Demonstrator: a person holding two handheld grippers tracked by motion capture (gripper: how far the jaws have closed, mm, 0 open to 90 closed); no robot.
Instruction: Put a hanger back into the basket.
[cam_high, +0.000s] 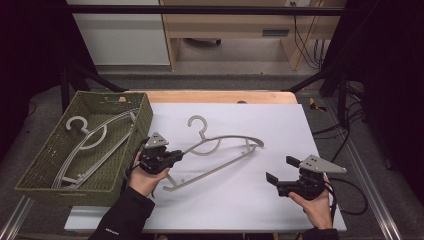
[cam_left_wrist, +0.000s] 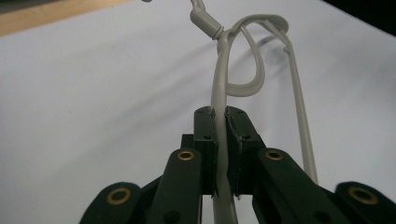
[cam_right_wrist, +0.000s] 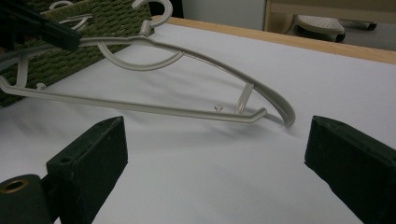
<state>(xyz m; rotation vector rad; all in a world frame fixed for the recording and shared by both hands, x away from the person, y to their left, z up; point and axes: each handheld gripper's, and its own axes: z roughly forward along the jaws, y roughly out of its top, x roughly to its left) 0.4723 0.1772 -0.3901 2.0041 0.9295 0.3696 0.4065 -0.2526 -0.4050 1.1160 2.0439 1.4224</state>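
Grey hanger (cam_high: 220, 152) pinched by left gripper (cam_high: 176, 155) for basket (cam_high: 142, 122) at nine o'clock; right gripper (cam_high: 280, 173) agape

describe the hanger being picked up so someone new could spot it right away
Start at the white sheet covering the table, right of the green woven basket. The pale grey plastic hanger lies across the sheet's middle, hook toward the far edge. Unlike the similar grey hanger in the basket, this one is out on the sheet and clamped at its left shoulder by the left gripper.
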